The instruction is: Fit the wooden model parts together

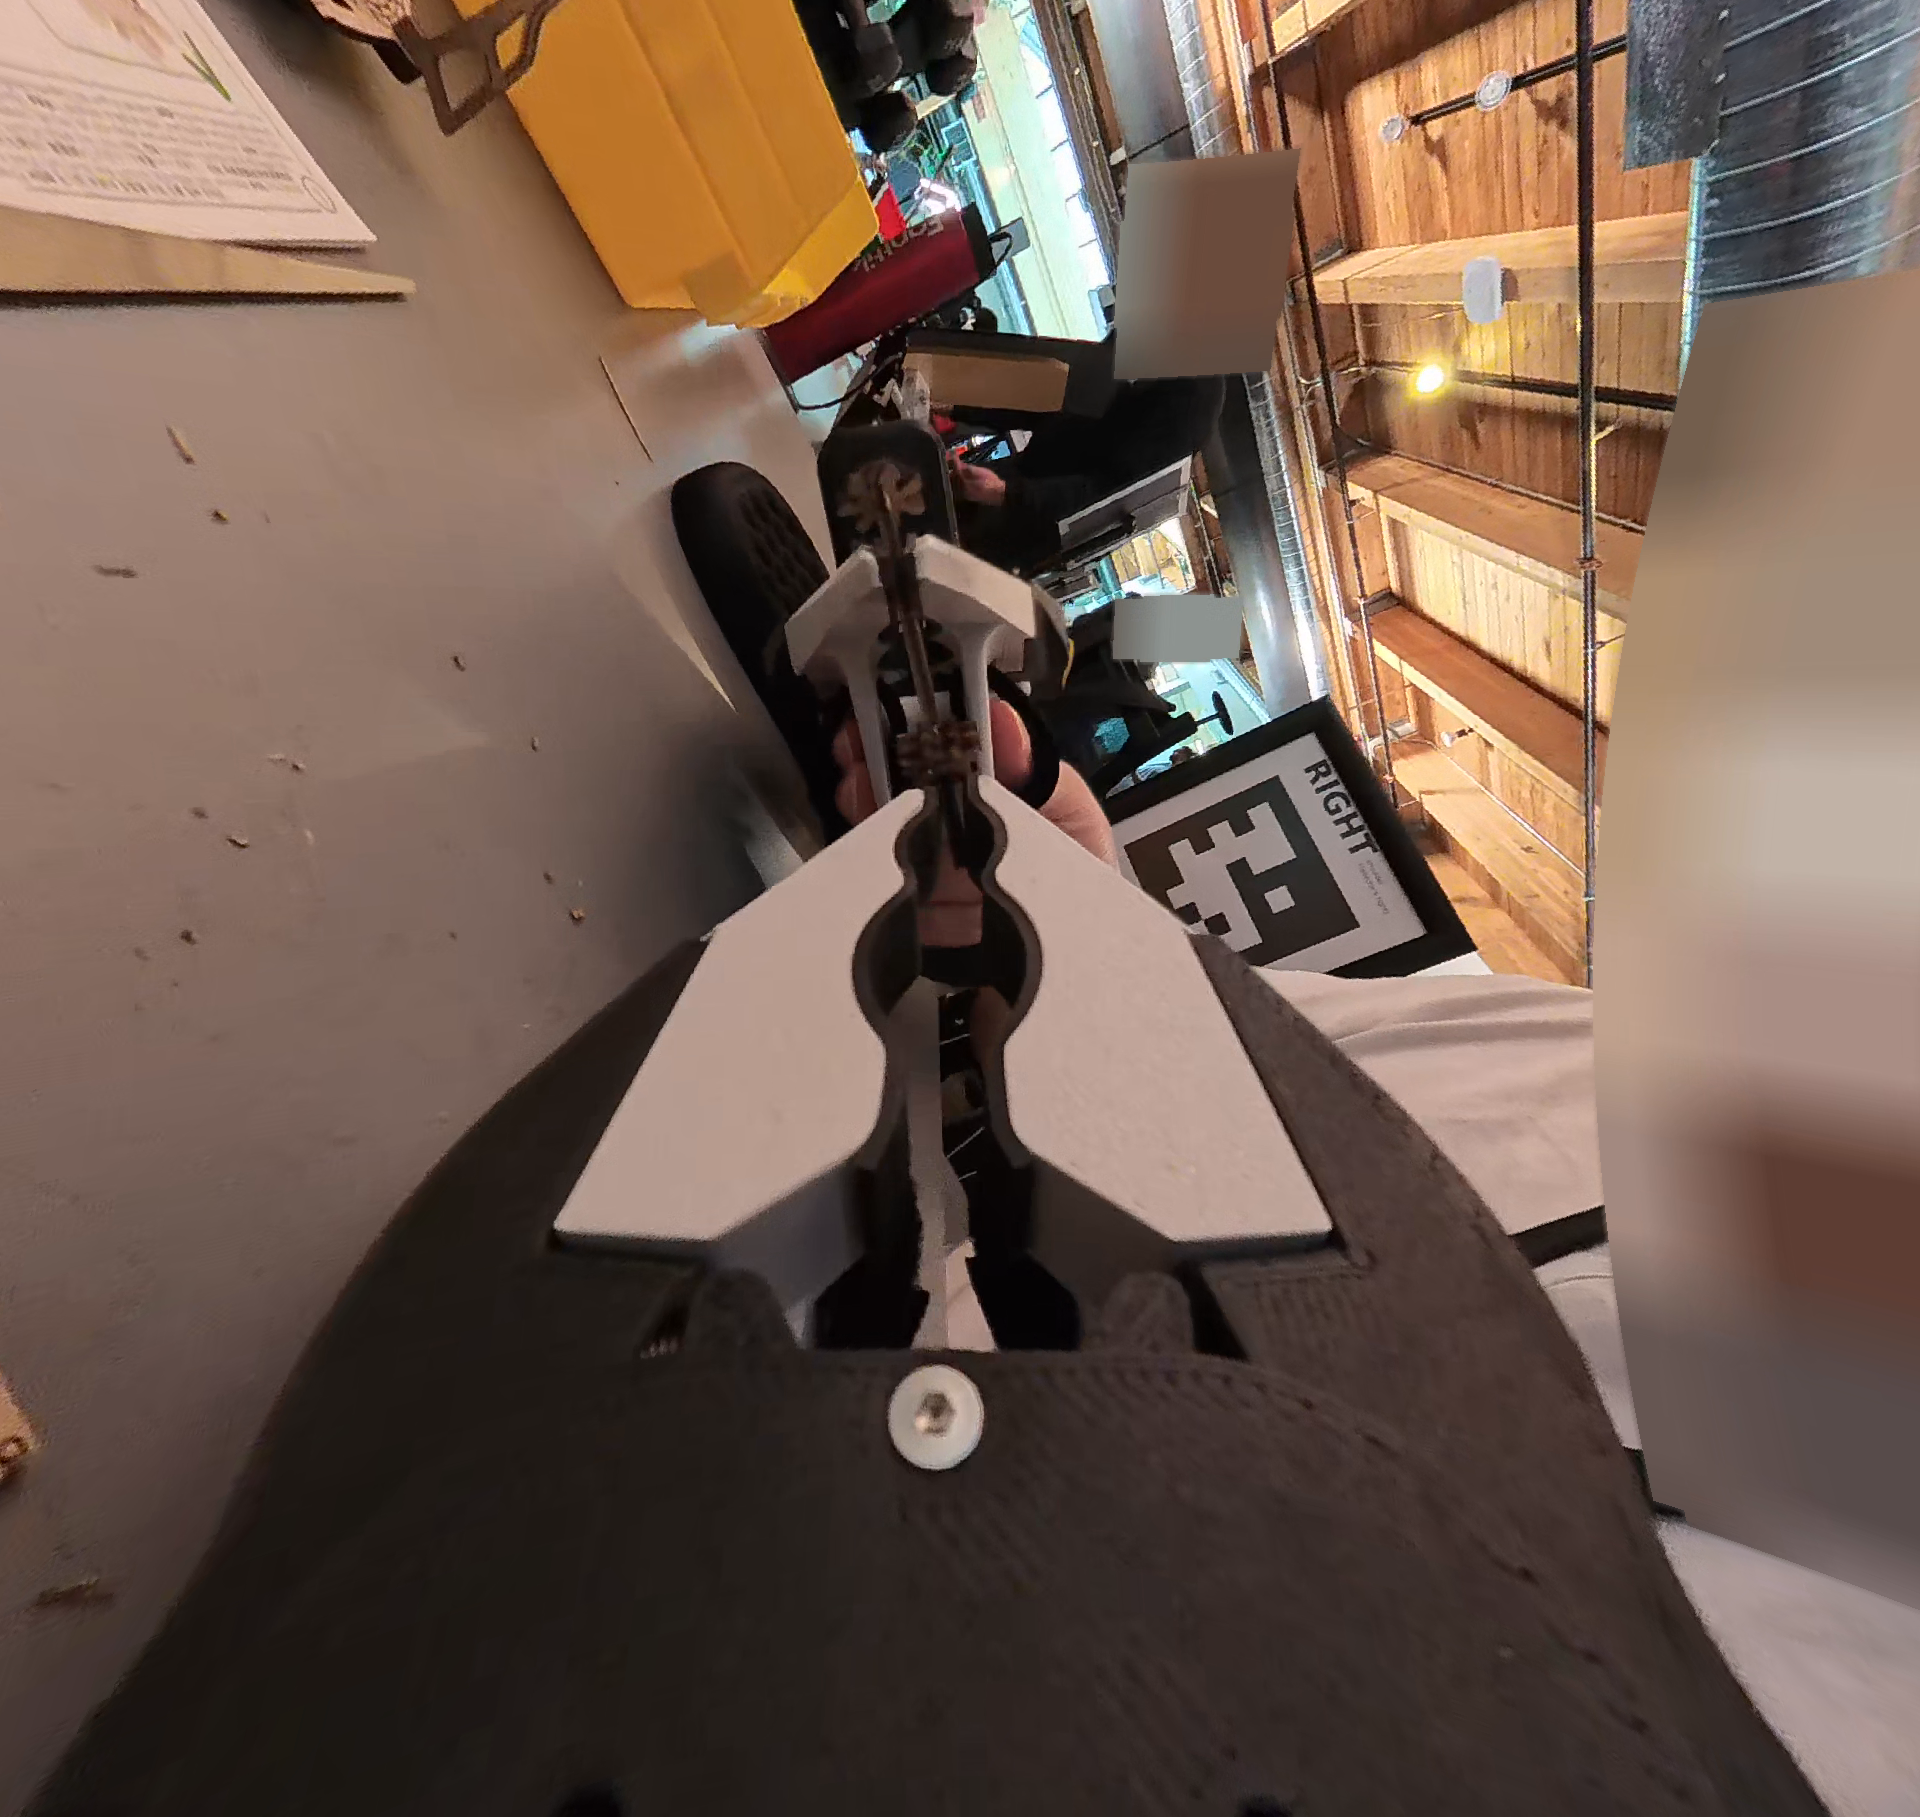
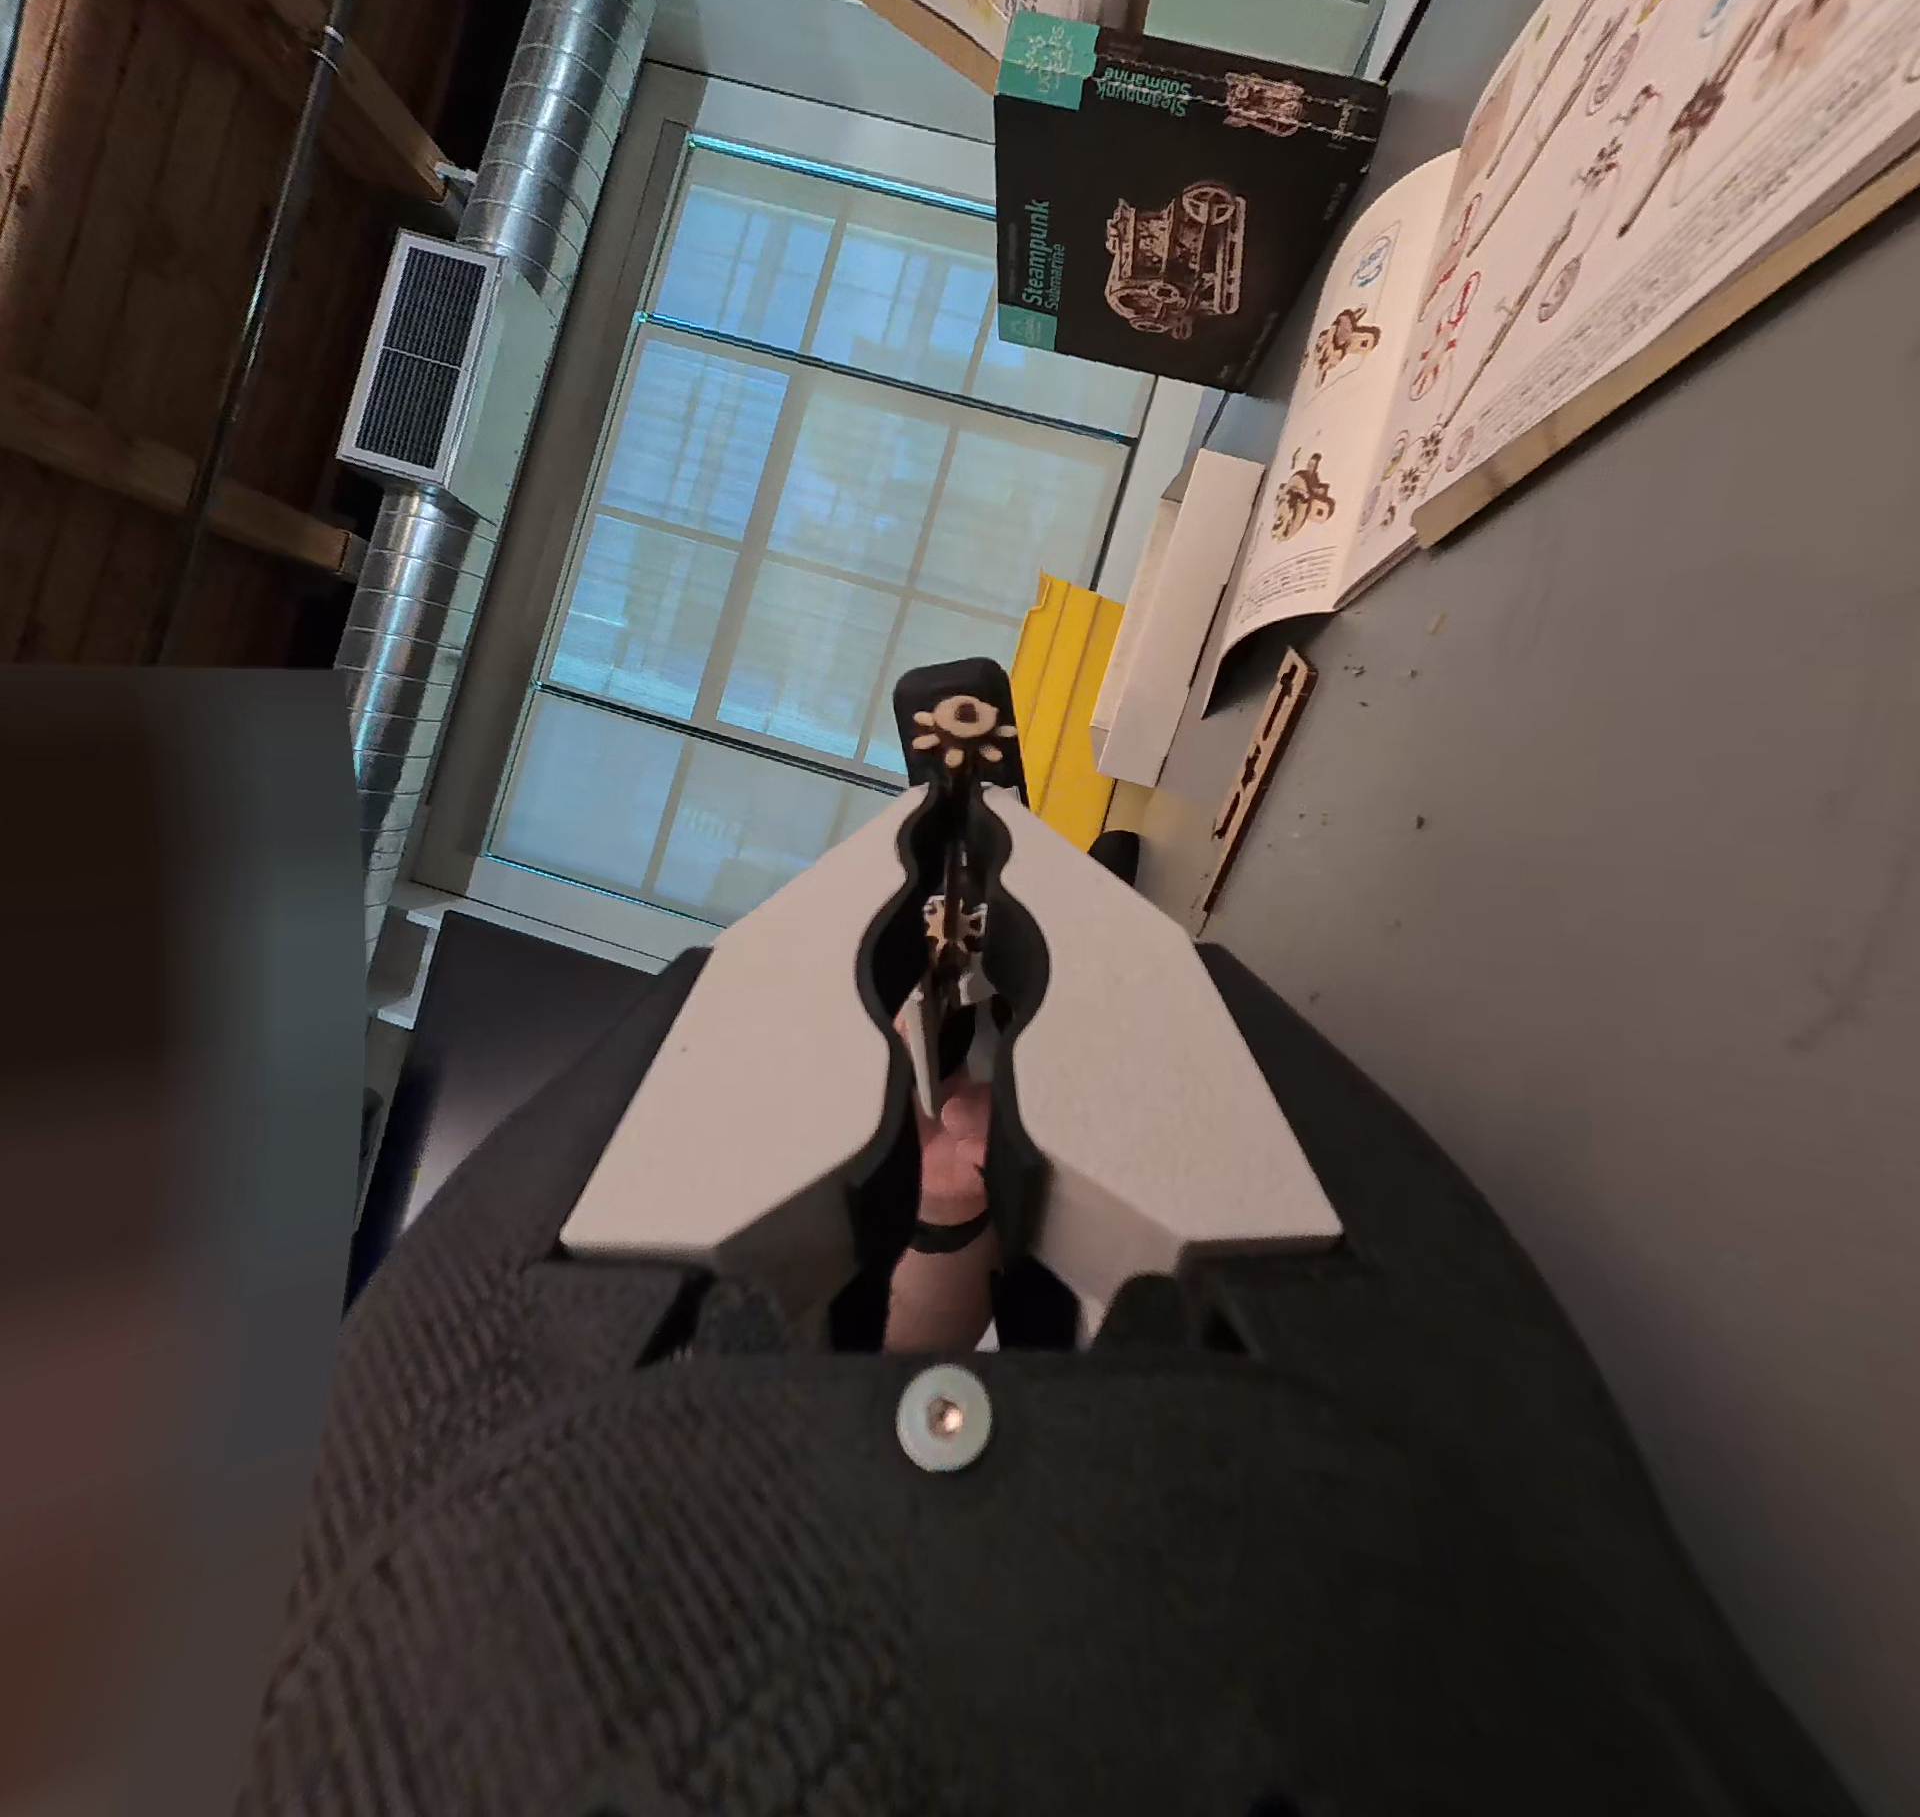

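The two grippers face each other tip to tip above the grey table [image 1: 312, 676]. My left gripper [image 1: 940, 803] is shut on a thin dark wooden part [image 1: 940, 751], seen edge-on, with small gear-like pieces on it. It runs on into the white fingers [image 1: 852, 624] of the right gripper opposite, and a gear end [image 1: 883, 502] shows beyond them. In the right wrist view my right gripper [image 2: 956, 793] is shut on the same kind of thin part, with a pale gear-shaped wooden piece [image 2: 961, 725] sticking out past its tips. A hand [image 1: 1070, 811] shows behind.
A yellow bin [image 1: 665, 105] and an open instruction booklet [image 2: 1558, 261] lie on the table [image 2: 1662, 936]. A dark model box [image 2: 1174, 229] stands behind. A cut-out wooden sheet strip [image 2: 1262, 780] lies near the booklet. Wood crumbs dot the table. A black-and-white marker board [image 1: 1278, 863] stands at right. My right fingertips sit around 4 cm from my left ones.
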`<state>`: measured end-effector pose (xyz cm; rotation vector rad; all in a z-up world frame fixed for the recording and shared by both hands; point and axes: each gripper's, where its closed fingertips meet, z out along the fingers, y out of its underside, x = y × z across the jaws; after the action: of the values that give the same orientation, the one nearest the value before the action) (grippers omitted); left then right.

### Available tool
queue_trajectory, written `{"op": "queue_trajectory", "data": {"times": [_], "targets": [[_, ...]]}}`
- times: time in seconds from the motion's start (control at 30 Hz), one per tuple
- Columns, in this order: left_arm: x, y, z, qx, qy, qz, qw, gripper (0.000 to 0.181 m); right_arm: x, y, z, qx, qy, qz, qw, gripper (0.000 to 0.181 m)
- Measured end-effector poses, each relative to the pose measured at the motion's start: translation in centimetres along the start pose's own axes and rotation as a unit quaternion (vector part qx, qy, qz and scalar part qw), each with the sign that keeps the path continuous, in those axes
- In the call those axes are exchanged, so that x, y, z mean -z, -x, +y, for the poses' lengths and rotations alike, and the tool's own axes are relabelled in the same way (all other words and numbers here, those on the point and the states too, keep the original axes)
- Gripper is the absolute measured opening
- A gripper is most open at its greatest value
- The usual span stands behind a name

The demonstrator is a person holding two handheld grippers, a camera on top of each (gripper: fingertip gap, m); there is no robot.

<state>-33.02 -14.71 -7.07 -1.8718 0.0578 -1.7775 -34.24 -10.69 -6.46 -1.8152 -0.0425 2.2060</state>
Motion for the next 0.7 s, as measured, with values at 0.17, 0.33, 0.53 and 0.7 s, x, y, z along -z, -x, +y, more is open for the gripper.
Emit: {"op": "queue_trajectory", "data": {"times": [0.17, 0.33, 0.53, 0.7], "targets": [[0.1, 0.3, -0.2, 0.013, -0.001, 0.005, 1.0, 0.001, -0.2, -0.2, -0.2, 0.004, 0.0, 0.0, 1.0, 0.0], [0.3, 0.8, -0.7, 0.036, -0.006, 0.002, 0.999, 0.0, -0.3, -0.6, 0.3, 0.02, 0.032, 0.01, 0.999, 0.0], [0.0, 2.1, -0.9, 0.03, 0.016, -0.028, 0.999, 0.0, 0.5, -1.3, -0.3, 0.029, 0.059, 0.048, 0.997, 0.0], [0.8, 2.6, -1.6, -0.04, 0.031, -0.086, 0.995, 0.016, 2.6, -3.0, -4.0, 0.029, 0.009, 0.112, 0.993, 0.0]]}}
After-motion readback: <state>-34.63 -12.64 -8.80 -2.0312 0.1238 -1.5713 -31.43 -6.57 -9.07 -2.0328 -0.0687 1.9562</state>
